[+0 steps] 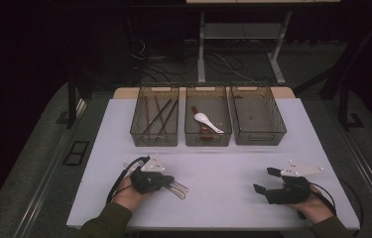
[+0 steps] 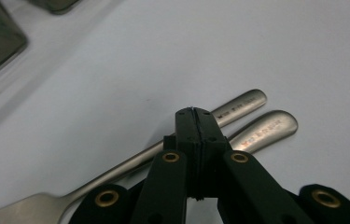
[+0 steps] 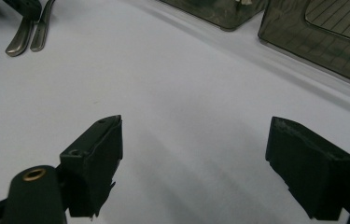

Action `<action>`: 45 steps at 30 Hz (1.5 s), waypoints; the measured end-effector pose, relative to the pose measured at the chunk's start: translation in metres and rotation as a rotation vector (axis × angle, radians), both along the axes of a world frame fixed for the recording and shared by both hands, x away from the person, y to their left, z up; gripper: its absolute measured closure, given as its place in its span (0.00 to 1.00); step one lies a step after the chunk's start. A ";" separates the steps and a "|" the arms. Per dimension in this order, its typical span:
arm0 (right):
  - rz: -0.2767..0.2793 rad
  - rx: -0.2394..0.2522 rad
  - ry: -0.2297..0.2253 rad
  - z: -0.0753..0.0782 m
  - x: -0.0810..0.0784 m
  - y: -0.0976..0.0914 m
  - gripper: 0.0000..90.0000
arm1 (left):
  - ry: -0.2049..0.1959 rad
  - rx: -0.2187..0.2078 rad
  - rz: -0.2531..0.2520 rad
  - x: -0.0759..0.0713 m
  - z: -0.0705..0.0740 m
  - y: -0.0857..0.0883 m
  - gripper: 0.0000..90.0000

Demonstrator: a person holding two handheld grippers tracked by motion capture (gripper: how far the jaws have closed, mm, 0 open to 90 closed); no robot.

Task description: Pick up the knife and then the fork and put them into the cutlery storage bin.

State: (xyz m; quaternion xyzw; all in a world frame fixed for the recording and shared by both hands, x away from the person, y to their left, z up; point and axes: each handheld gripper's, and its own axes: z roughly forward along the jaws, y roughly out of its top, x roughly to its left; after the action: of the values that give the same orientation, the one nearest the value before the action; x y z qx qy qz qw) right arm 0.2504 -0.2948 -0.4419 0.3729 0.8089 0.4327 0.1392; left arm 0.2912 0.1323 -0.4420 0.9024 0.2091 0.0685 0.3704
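Two metal utensils lie side by side on the white table [image 1: 233,163]: a fork [image 2: 242,103] and a second handle [image 2: 270,126]. In the high view the utensils [image 1: 179,189] sit at the front left, just under my left gripper [image 1: 166,179]. That left gripper [image 2: 194,112] has its jaws pressed together above the handles, with nothing visible between the pads. My right gripper [image 1: 266,180] rests at the front right with its jaws wide apart. In the right gripper view the right gripper [image 3: 196,135] holds nothing, and the utensils [image 3: 21,37] show far off.
Three dark see-through bins stand in a row at the back. The left bin [image 1: 139,130] holds several chopsticks, the middle bin [image 1: 208,140] a white spoon [image 1: 207,120], and the right bin [image 1: 273,131] looks empty. Bare table lies between the grippers.
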 end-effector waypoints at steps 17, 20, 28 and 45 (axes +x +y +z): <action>0.001 -0.001 0.000 0.000 0.000 0.000 0.21 | 0.031 0.002 -0.072 -0.001 0.001 -0.021 0.99; -0.001 -0.001 0.001 0.000 0.000 0.000 0.21 | 0.050 0.003 -0.084 -0.002 0.001 -0.022 0.99; -0.001 -0.004 0.001 0.000 0.000 0.000 0.21 | 0.043 0.017 -0.087 0.001 -0.002 -0.025 0.99; 0.001 -0.002 0.003 -0.001 0.000 0.000 0.21 | 0.005 0.024 -0.050 0.040 -0.004 -0.047 0.99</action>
State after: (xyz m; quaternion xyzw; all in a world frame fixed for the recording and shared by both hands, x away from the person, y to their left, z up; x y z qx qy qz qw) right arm 0.2507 -0.2945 -0.4425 0.3729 0.8099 0.4312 0.1381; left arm 0.3307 0.0854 -0.4457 0.9120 0.1864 0.0597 0.3605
